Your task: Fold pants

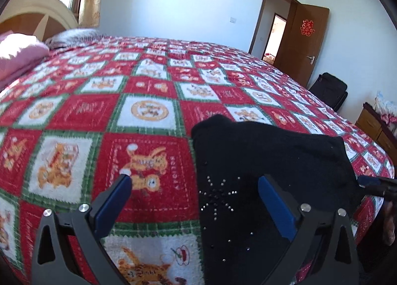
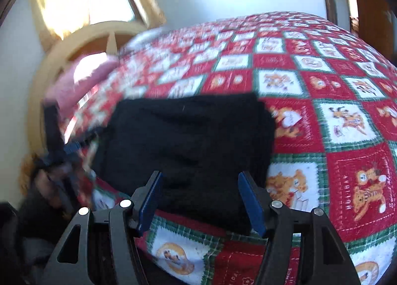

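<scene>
Black pants (image 1: 268,161) lie folded in a compact block on the red, white and green checked bedspread (image 1: 111,111), near the bed's front edge. A star of small studs shows on the near part. My left gripper (image 1: 193,178) is open and empty, its blue pads straddling the pants' left edge just above the cloth. In the right wrist view the pants (image 2: 191,136) lie as a dark rectangle. My right gripper (image 2: 198,176) is open and empty over their near edge. The right gripper's tip also shows in the left wrist view (image 1: 372,183), at the pants' right side.
A pink pillow (image 1: 17,54) and a wooden headboard (image 1: 37,12) are at the bed's head. An open brown door (image 1: 300,42), a black bag (image 1: 330,89) and a wooden cabinet (image 1: 377,128) stand beyond the bed's right side. The right wrist view is motion-blurred.
</scene>
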